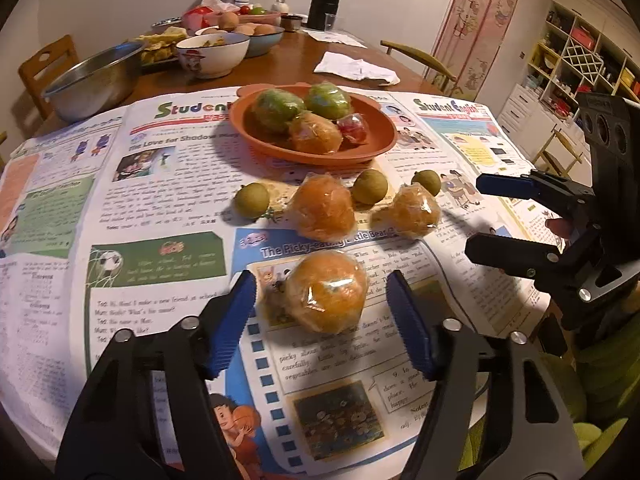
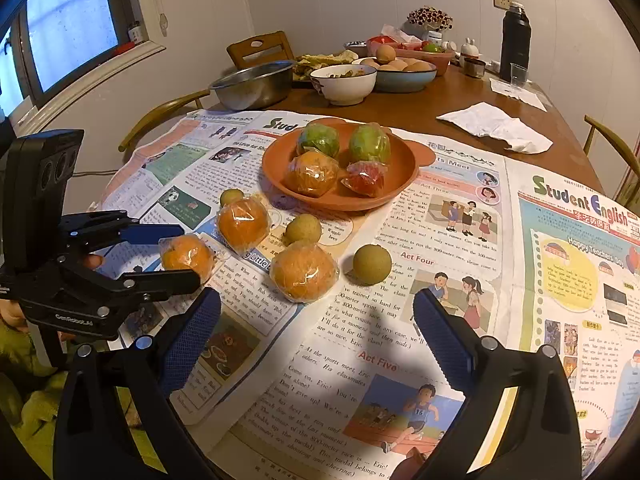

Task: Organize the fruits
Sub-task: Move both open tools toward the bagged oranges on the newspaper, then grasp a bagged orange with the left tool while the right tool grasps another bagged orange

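1. A wrapped orange (image 1: pixel 328 292) lies on the newspaper (image 1: pixel 168 208) on the counter, between the left tool's (image 1: pixel 322 320) blue pads, not touched.
2. The right tool (image 2: pixel 316 332) hangs spread wide, holding nothing.
3. The orange plate (image 1: pixel 372 148) behind holds four wrapped fruits.

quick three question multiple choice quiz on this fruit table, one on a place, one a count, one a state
1. The red fruit lies: A on the plate; B in the steel bowl; C on a chair.
2. Oranges on the newspaper: A one; B three; C six.
3. The right gripper is: A open, empty; B shut on an orange; C shut on the napkin.

Key: A, it sits among the plate's fruit; B, three lie wrapped off the plate; A, its jaws stand wide apart over bare paper.
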Motion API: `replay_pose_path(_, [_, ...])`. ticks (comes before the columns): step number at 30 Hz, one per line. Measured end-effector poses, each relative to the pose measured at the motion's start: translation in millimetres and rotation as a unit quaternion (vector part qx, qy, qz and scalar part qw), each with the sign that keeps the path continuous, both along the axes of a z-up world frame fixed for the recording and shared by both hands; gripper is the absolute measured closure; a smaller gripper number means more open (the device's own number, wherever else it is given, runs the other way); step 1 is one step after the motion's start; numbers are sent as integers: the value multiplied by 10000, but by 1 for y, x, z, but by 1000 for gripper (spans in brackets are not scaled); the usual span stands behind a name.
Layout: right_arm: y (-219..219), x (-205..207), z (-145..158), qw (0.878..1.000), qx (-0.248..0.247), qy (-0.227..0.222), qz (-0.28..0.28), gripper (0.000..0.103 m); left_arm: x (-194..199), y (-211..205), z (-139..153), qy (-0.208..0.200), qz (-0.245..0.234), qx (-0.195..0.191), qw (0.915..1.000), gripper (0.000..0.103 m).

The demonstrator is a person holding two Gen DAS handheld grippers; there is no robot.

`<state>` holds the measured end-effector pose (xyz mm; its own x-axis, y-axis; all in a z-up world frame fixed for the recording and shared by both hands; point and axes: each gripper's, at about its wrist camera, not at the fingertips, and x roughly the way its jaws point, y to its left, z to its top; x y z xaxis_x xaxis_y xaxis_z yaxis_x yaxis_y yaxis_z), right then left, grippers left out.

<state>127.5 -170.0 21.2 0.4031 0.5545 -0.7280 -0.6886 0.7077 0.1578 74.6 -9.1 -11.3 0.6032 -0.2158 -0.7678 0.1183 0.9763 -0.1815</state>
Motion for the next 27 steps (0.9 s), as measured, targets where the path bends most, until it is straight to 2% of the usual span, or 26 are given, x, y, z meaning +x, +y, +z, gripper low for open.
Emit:
replay_pose_path(1, [0,0,0,10000,5,15,13,8,1,-1,-1,10,-11,1,10000,48])
replay_pose_path(3, [2,0,-2,10000,-5,40,51,19,3,-1,-3,27,-30,-11,10000,53])
replay_pose_path(10, [13,2,-10,9996,-102,161,205,34,6,4,-7,56,-31,-84,9999,68])
replay_pose_path(16, [26,8,-17,9992,-279,137,258,42,5,6,-7,53,-29,-118,9999,68])
replay_pose_path(24, [41,15,-21,9986,-409,23,325,61,3,10,-5,55,4,-167,9998,68])
replay_pose_path(27, [45,17,-20,9984,-402,-5,386,62,1,11,-4,33,22,-176,9998,68])
